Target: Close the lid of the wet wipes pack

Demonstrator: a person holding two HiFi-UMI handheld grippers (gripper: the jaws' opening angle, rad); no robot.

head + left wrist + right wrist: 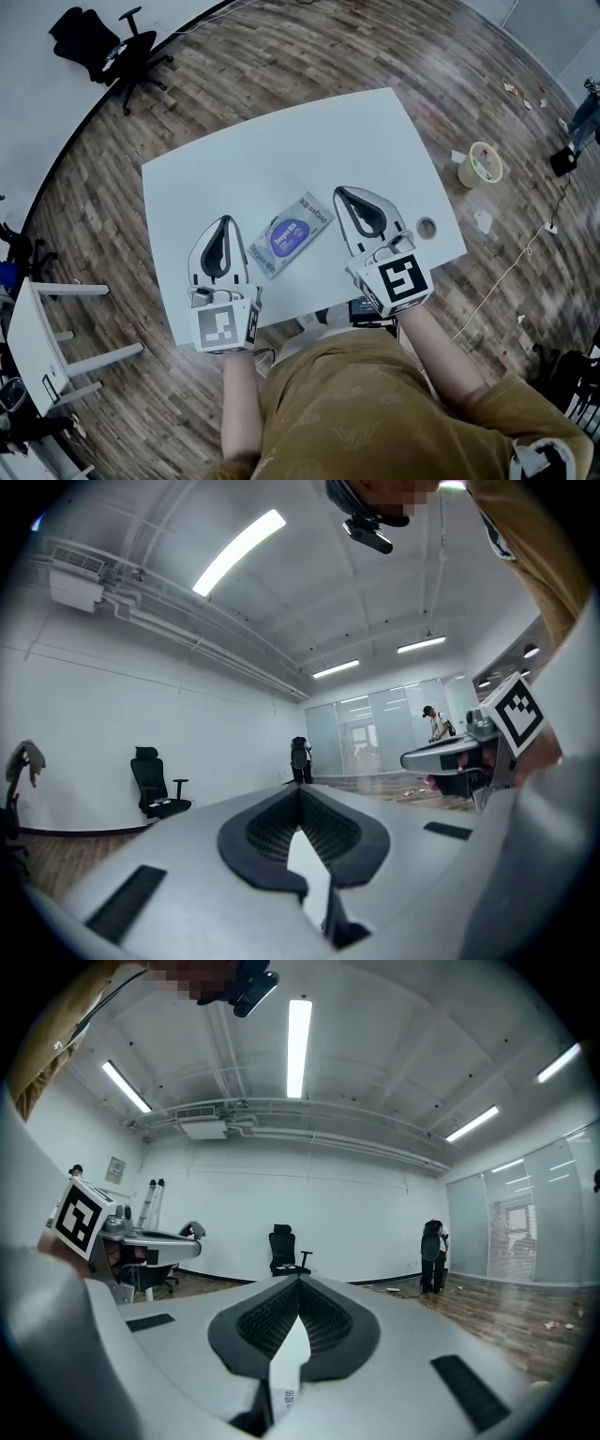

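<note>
The wet wipes pack [292, 234] lies flat on the white table [281, 150], its purple oval lid [291, 237] facing up; I cannot tell whether the lid is fully down. My left gripper [225, 220] rests on the table just left of the pack, jaws shut and empty. My right gripper [339, 192] rests just right of the pack, also shut on nothing. Neither touches the pack. In the left gripper view the shut jaws [301, 791] point across the table, and so do those in the right gripper view [300, 1281]; the pack is hidden in both.
A small round grommet [427, 227] sits in the table near my right gripper. A roll of tape [481, 164] lies on the wooden floor to the right. A black office chair [112, 45] stands far left, a white side table [42, 347] near left. A person [433, 1255] stands far off.
</note>
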